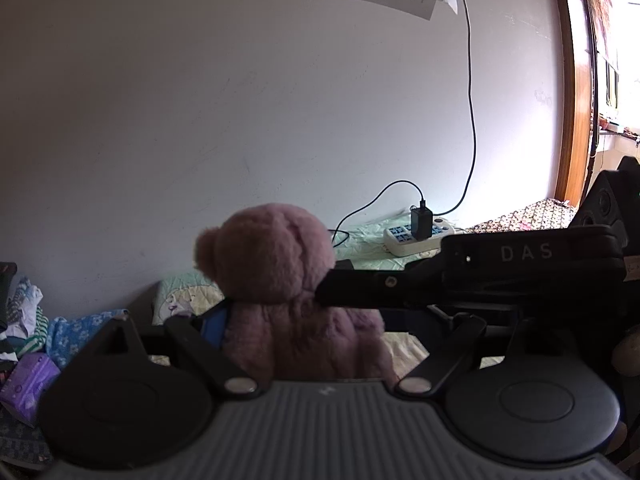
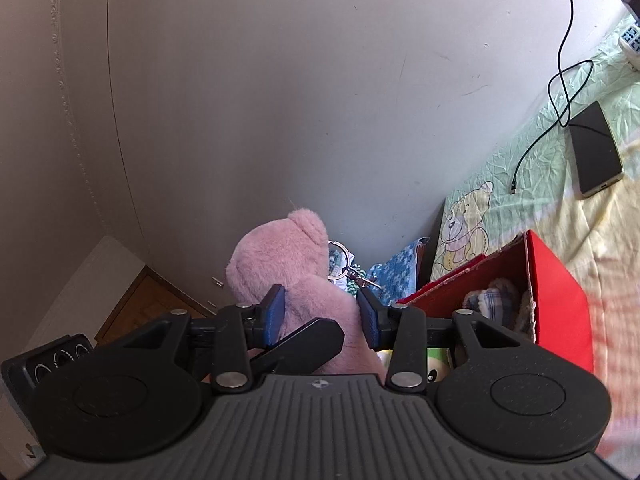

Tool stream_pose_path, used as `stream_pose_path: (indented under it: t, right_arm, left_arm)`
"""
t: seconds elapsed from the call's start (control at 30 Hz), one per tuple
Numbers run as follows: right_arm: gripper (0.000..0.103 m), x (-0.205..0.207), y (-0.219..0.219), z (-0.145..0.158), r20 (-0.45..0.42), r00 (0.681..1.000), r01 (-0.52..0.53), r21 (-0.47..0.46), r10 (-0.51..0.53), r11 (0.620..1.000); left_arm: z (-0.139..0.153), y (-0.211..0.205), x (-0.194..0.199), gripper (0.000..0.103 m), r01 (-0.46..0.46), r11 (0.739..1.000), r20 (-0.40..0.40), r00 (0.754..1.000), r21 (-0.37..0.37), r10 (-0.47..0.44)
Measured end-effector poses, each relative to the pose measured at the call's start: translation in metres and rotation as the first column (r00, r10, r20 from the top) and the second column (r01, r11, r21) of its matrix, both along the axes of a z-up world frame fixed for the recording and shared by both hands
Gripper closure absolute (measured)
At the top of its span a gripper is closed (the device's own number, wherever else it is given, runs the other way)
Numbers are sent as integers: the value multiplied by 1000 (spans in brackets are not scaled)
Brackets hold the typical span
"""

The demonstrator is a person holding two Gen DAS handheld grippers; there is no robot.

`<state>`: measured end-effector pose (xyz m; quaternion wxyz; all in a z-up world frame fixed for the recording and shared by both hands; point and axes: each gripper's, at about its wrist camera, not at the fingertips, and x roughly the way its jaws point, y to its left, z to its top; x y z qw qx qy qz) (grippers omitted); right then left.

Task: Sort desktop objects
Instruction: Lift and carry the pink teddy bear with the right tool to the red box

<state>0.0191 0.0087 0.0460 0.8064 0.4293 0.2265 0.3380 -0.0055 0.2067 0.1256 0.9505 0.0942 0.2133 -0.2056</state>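
Note:
A pink teddy bear [image 1: 280,280] hangs in the air in front of a white wall. In the right wrist view the pink teddy bear [image 2: 280,264] sits between the blue pads [image 2: 276,312] of my right gripper [image 2: 322,316], which is shut on its body. One black finger [image 1: 400,284] of that gripper presses into the bear's neck from the right. My left gripper [image 1: 320,328] is spread wide around the bear's lower body. Its left pad [image 1: 212,324] is beside the bear, and there is a gap on the right. One of its fingers [image 2: 304,340] lies across the bear's front.
A red box [image 2: 560,300] with plush items inside stands on the bedsheet [image 2: 520,184] to the right. A phone [image 2: 596,152], a cable and a power strip [image 1: 416,236] lie farther back. Clothes [image 1: 24,320] and a purple pack [image 1: 28,384] are heaped at left. A keyring [image 2: 348,268] shows behind the bear.

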Motion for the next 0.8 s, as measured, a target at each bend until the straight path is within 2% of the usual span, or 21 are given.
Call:
stream_pose_path:
  t: [0.33,0.47,0.6,0.73,0.8]
  right_arm:
    - [60,8,38,-54,-139,989,45,-27,-48,999]
    - [61,6,53,-50,-102,992,61,-160,-78,985]
    - [60,6,60,-50,-101,988,89,-238,-116,967]
    - [61,0,76,-45,-74,985,113,-419,-158,901]
    - [61,-2,79,-45,-67,983,121,-446,-168,887]
  left_arm:
    - [-61,23,28,14,8,998,-123,992,66,0]
    - [-74,32,31,14,8,997,-145,989,76,3]
    - [-80,34,38,14,15,998,-172,985,61,-5]
    - [-88,40,31,15,18,997,-201,980,69,-4]
    - [-93,40,30,15,19,998,-200,980,66,-5]
